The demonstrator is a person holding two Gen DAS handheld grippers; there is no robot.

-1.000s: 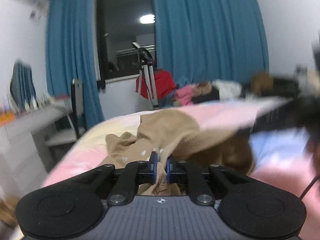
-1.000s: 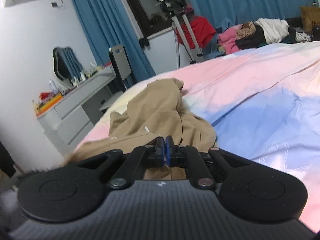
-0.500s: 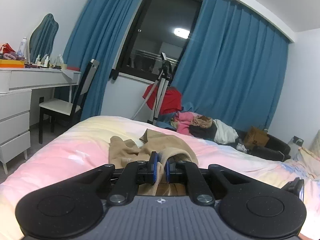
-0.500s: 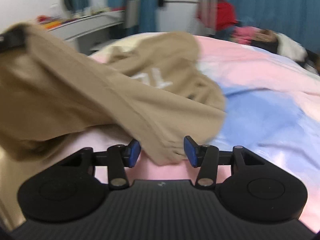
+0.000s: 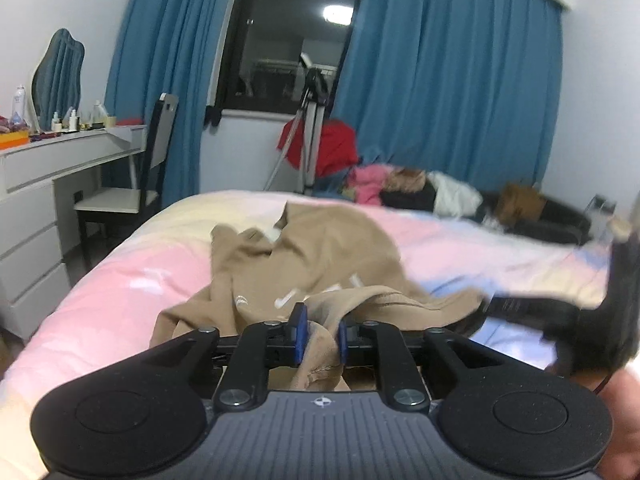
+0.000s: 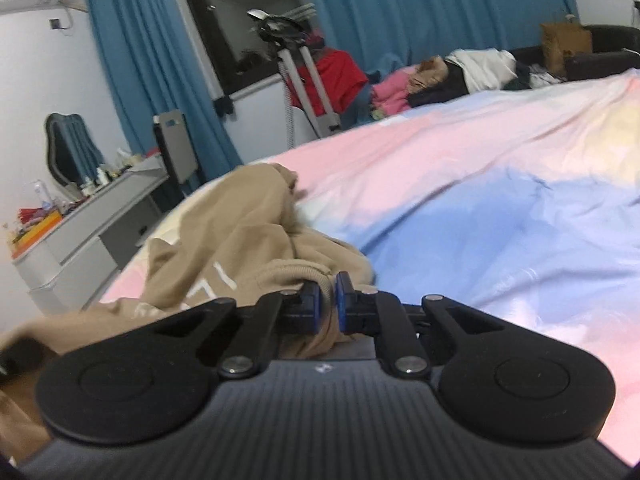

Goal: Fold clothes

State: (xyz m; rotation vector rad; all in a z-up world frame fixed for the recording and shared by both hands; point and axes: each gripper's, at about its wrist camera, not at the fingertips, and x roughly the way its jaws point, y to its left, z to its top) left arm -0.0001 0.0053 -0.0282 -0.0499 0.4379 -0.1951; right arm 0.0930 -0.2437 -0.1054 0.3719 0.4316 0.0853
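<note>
1. Tan sweatshirt [image 5: 316, 256] with white lettering, crumpled on the pink, blue and yellow bedspread [image 5: 120, 300], toward the end nearest the white dressing table [image 5: 60, 164].
2. Left gripper [image 5: 319, 334]: jaws just opening, a fold of the tan fabric between the blue pads; whether the pads still press on it, impossible to tell.
3. Right gripper [image 6: 328, 304]: jaws just closing, now pinched on a ribbed edge of the sweatshirt [image 6: 240, 236], cloth bunched between the pads.
4. Blurred in the left wrist view, the right gripper at the right edge, at the sweatshirt's near hem.
5. Behind the bed: blue curtains [image 5: 440, 80], a dark window, a tripod [image 5: 308, 132] draped with a red garment, a heap of clothes [image 6: 440, 72].
</note>
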